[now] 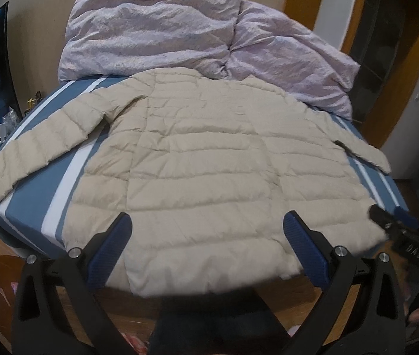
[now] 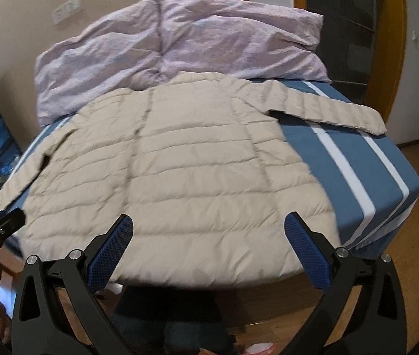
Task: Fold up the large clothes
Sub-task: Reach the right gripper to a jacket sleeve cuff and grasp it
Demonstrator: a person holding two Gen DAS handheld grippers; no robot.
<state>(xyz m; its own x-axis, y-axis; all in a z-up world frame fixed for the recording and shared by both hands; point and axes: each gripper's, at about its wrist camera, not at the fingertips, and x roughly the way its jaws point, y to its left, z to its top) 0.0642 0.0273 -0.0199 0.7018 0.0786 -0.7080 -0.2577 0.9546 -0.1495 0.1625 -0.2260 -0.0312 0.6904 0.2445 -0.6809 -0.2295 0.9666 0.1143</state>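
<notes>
A beige puffer jacket lies spread flat, sleeves out, across the middle of the frame on a blue-and-white striped bed. Left claw and right claw hover wide apart above its hem, empty. Lilac duvet bunched behind.

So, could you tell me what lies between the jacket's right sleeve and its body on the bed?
Only bare blue sheet with white stripes lies between the sleeve and the jacket body, shown best in the right wrist view.
</notes>
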